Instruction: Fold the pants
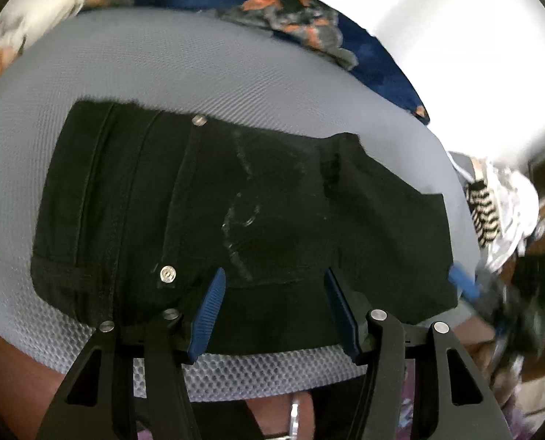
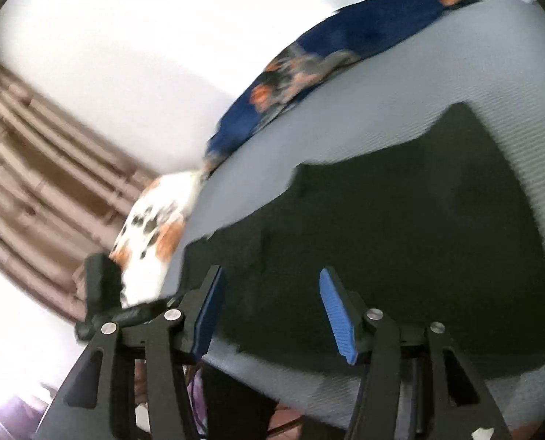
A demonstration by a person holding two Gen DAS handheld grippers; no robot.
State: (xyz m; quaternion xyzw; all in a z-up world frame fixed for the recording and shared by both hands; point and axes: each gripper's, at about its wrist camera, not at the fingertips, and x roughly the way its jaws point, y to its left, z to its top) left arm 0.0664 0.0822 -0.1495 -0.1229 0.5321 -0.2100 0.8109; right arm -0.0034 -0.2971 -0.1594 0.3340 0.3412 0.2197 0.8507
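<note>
Black pants [image 1: 235,205] lie flat on a grey mesh surface [image 1: 162,73], folded into a wide block, with two metal buttons near the left side. My left gripper [image 1: 274,275] is open, its blue pads just above the near edge of the pants, holding nothing. In the right wrist view the same pants [image 2: 400,238] spread across the grey surface [image 2: 400,73]. My right gripper [image 2: 270,273] is open over the pants' near part, holding nothing. The other gripper's blue tip [image 1: 465,278] shows at the right end of the pants.
A dark blue floral cloth [image 1: 272,0] lies along the far edge of the surface; it also shows in the right wrist view [image 2: 309,73]. A white and striped heap of clothes [image 1: 500,205] sits at the right. A white patterned cloth [image 2: 155,227] and brown curtains [image 2: 33,168] are at left.
</note>
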